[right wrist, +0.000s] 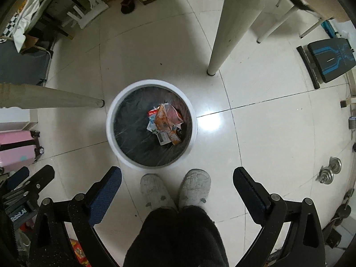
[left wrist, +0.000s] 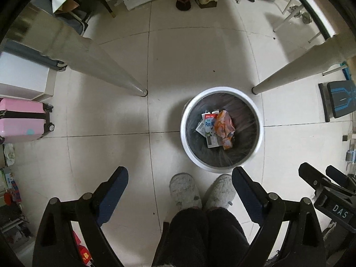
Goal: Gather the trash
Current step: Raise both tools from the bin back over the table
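My black left gripper and right gripper hang wide apart, empty — crumpled wrappers already lie in the white round bin, so little seems left.

Pink suitcase stands beside table legs on tiled floor.

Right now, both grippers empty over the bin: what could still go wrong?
1. The slippers stand close against the white bin; a step forward could knock it.
2. The table leg rises right beside the bin and could snag the right gripper or left gripper as they swing away.
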